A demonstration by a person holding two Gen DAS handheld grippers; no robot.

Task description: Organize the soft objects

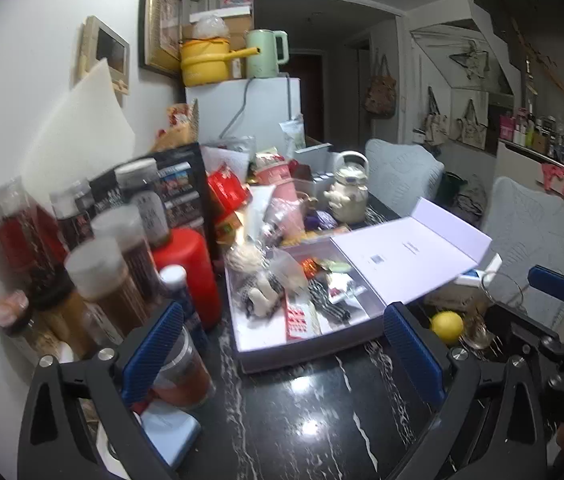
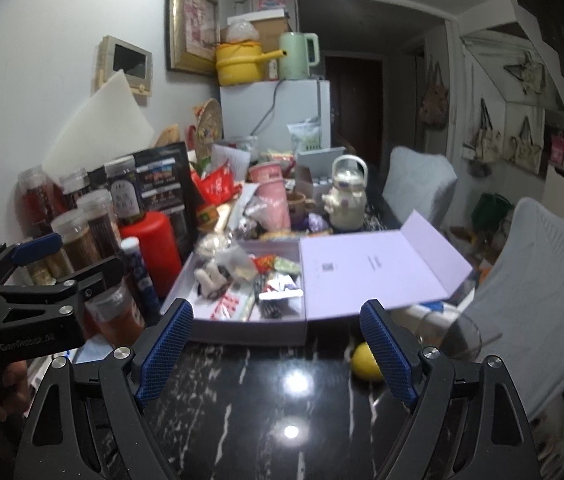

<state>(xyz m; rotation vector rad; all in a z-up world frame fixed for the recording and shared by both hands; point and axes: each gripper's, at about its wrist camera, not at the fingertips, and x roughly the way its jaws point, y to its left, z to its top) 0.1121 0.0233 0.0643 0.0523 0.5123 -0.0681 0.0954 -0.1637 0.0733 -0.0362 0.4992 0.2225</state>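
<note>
Both grippers — left (image 1: 282, 344), right (image 2: 277, 344) — fingers spread.

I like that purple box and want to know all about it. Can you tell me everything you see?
The purple box looks like stiff cardboard. It sits on the shiny black table, with its lid flipped open to the right, small print inside. It holds a jumble of small things, including a little white plush toy and shiny packets. Both grippers hover in front, open, not touching it.
</note>
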